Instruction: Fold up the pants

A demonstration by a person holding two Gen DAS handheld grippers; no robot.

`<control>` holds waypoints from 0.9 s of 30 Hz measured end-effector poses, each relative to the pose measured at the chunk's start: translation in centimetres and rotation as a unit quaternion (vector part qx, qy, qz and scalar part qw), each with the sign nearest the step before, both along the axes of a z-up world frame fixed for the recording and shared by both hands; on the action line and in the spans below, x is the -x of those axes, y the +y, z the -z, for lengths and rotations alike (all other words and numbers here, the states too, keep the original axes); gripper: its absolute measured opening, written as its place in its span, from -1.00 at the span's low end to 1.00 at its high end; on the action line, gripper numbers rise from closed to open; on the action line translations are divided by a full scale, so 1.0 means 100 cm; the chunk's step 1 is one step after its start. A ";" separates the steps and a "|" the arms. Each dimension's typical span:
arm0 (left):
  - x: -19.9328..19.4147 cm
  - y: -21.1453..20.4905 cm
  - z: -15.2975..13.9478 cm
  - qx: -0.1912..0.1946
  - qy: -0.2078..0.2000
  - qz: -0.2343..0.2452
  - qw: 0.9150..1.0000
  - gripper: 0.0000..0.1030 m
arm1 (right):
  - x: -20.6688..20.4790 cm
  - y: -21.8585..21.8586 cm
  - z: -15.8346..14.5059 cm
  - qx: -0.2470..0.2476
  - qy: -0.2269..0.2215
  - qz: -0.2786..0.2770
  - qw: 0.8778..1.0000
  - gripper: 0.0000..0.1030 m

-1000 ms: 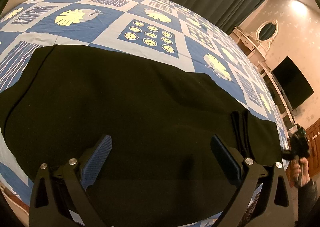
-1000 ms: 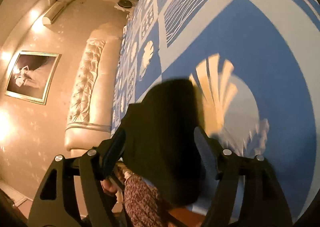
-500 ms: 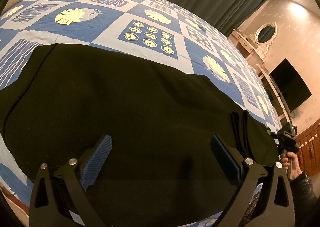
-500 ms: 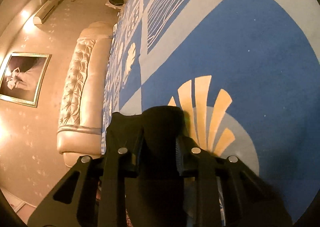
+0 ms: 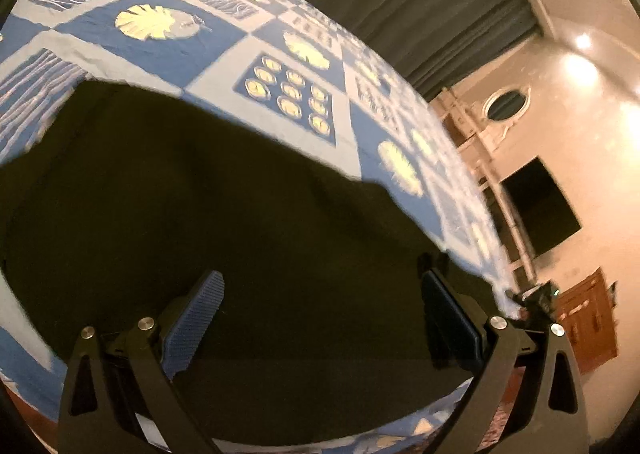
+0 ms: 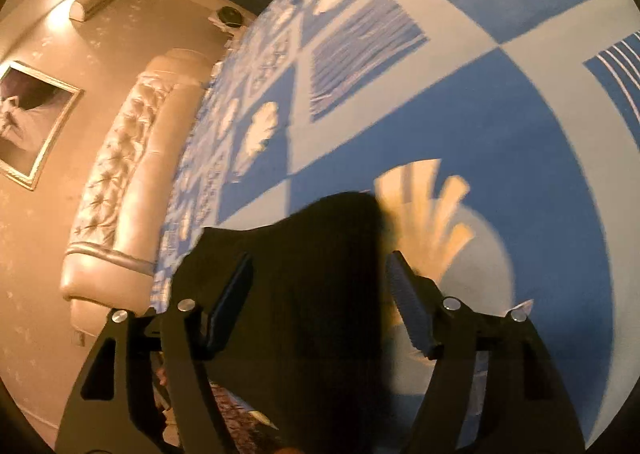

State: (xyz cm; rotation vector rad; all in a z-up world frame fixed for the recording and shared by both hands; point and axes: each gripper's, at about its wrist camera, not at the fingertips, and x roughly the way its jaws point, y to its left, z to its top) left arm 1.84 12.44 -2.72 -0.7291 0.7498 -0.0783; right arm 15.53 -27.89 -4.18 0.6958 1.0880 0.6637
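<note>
Black pants [image 5: 240, 213] lie spread flat on a blue and white patterned bedspread [image 5: 224, 41]. My left gripper [image 5: 320, 282] hangs open just above the pants' wide middle, with nothing between its blue pads. In the right wrist view one narrow end of the pants [image 6: 328, 221] rests on the bedspread [image 6: 500, 113] near a pale fan print. My right gripper [image 6: 320, 260] straddles that end. Its jaws are opening, the cloth lies between them, and the pads stand off it on both sides.
A padded cream headboard [image 6: 132, 181] and a framed picture [image 6: 28, 121] are beyond the bed's left side. Dark curtains [image 5: 400, 5], a white dresser with an oval mirror [image 5: 504, 105], a wall screen [image 5: 540, 209] and a wooden cabinet [image 5: 588, 322] stand past the far edge.
The right gripper closed on the pants' end half a second ago and now stands wide again, drawn back a little. The left gripper has shifted and rolled slightly, still open.
</note>
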 end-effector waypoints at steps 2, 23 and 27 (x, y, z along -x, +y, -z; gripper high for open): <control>0.011 0.023 -0.012 0.019 -0.031 -0.023 0.999 0.90 | 0.005 0.007 -0.010 0.006 -0.013 -0.001 1.000 0.47; 0.044 0.167 0.045 0.195 0.018 -0.122 0.973 0.90 | 0.016 0.003 -0.039 0.001 -0.068 0.034 0.997 0.49; 0.040 0.164 0.049 0.251 0.007 -0.056 0.966 0.90 | 0.015 0.005 -0.038 -0.001 -0.067 0.031 0.997 0.50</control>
